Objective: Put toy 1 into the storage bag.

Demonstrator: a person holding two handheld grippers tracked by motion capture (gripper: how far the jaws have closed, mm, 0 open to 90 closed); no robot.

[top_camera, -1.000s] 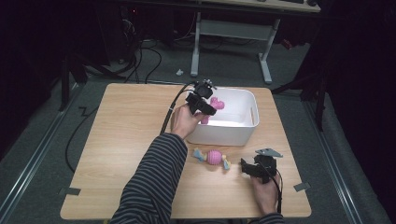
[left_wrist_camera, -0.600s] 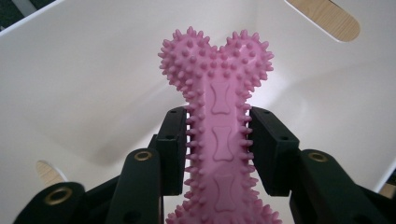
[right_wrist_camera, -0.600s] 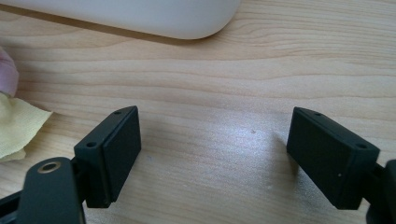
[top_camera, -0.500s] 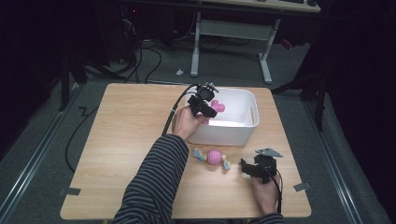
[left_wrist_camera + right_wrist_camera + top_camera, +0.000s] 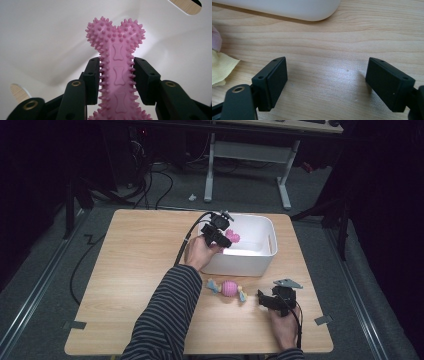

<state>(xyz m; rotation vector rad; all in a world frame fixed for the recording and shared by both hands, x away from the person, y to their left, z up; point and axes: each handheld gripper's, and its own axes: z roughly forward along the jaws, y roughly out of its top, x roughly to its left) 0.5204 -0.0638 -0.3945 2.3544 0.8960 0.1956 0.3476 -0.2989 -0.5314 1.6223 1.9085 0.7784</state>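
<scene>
My left gripper [image 5: 223,236] [image 5: 117,75] is shut on a pink spiky bone toy [image 5: 116,65] [image 5: 232,237], its pads pressing both sides of the shaft. It holds the toy over the left part of the white bin [image 5: 260,265], above the bin's inside. A pink ball toy with blue and yellow cloth ends [image 5: 228,289] lies on the wooden table in front of the bin. My right gripper [image 5: 264,299] [image 5: 327,83] rests low over the table just right of that toy, jaws wide open with bare wood between them. A yellow cloth end [image 5: 220,68] lies at its left.
The white bin's rounded lower corner [image 5: 307,10] lies just ahead of the right gripper. The wooden table [image 5: 135,270] has free surface on its left half. A cable [image 5: 187,240] trails from the left gripper. Tape marks sit at the table's front corners.
The left gripper has shifted slightly right with the pink bone, further over the bin. The right gripper has stayed still.
</scene>
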